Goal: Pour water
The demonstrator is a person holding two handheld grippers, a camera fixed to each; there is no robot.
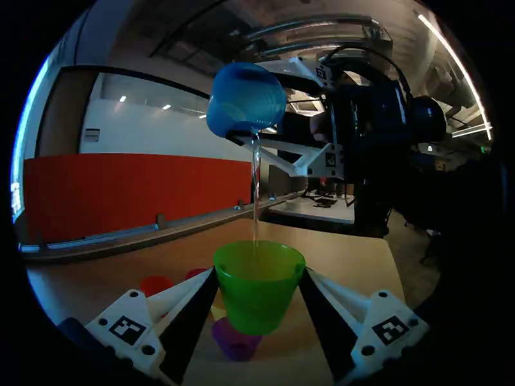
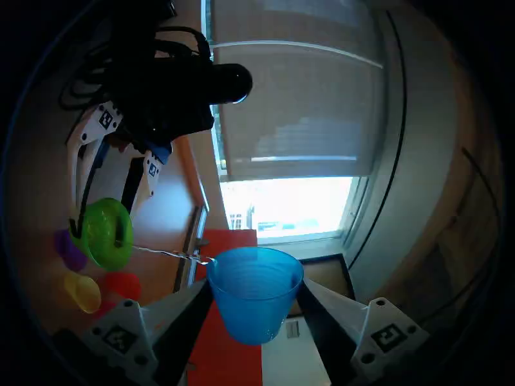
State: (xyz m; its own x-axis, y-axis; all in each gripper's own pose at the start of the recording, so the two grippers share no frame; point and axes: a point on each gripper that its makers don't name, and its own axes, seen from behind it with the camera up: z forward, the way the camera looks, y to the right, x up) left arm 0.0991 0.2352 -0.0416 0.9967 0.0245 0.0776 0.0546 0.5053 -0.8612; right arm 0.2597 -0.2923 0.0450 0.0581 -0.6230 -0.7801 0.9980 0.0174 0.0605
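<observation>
Gripping a tapered, translucent green plastic cup (image 1: pixel 257 289) by its smooth sides, the left gripper (image 1: pixel 257 278) has both white-and-black fingers (image 1: pixel 190 315) closed against it and holds it upright over the pale wooden table (image 1: pixel 347 251). Higher and farther off, the right gripper (image 2: pixel 255 286) presses its fingers on a glossy, faintly ringed blue cup (image 2: pixel 254 299), tipped so a thin, clear thread of water (image 1: pixel 255 193) falls from its lip into the green cup. A small purple cup (image 1: pixel 235 341), a red cup (image 1: pixel 156 284) and a yellow cup (image 2: pixel 84 291) stand on the table nearby.
</observation>
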